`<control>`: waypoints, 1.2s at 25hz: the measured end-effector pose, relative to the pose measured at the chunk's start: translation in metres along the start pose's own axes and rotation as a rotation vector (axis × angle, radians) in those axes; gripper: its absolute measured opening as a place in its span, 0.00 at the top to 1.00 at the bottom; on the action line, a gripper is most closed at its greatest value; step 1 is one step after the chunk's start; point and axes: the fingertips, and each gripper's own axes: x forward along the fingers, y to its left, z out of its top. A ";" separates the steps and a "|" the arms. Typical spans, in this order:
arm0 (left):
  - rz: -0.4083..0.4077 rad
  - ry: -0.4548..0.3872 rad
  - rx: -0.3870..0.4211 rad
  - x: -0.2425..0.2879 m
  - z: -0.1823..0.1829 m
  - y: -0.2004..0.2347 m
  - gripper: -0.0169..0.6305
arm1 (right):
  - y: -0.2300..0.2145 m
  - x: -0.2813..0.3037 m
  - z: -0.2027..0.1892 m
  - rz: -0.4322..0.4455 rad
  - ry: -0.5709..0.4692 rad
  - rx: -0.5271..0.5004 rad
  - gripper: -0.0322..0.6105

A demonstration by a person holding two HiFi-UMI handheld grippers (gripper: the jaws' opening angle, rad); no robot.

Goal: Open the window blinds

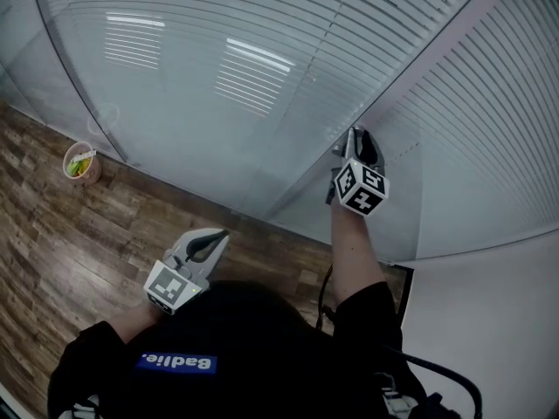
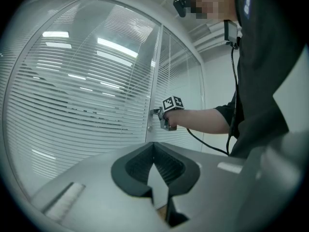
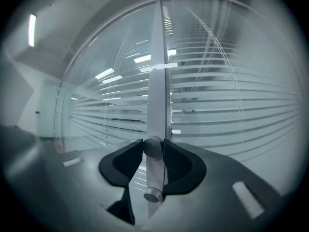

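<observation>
Dark fingers (image 3: 179, 164) of your right gripper (image 3: 153, 152) are gripping the round metal knob (image 3: 153, 146), one pad touching each side. The knob is sticking out of the pale frame post (image 3: 157, 95) between two glass panes. The window blinds (image 1: 218, 68) are hanging behind the glass, left and right of that post. Your left gripper (image 1: 210, 244) is hanging lower left, near you, fingers pinched together on nothing. Far left, a cup (image 1: 80, 162) is sitting on the wood floor (image 1: 52, 234).
</observation>
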 end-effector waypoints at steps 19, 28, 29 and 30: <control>0.003 -0.005 -0.019 0.001 0.001 0.001 0.97 | 0.007 0.004 -0.006 0.067 0.061 -0.219 0.67; 0.002 -0.010 -0.035 0.006 -0.002 -0.004 0.97 | 0.010 -0.005 -0.007 0.029 0.062 -1.152 0.68; 0.002 -0.009 -0.035 0.007 -0.002 -0.005 0.97 | 0.012 -0.005 -0.008 0.031 0.061 -1.244 0.68; 0.002 -0.010 -0.036 0.008 -0.002 -0.005 0.97 | 0.013 -0.004 -0.009 0.034 0.062 -1.324 0.68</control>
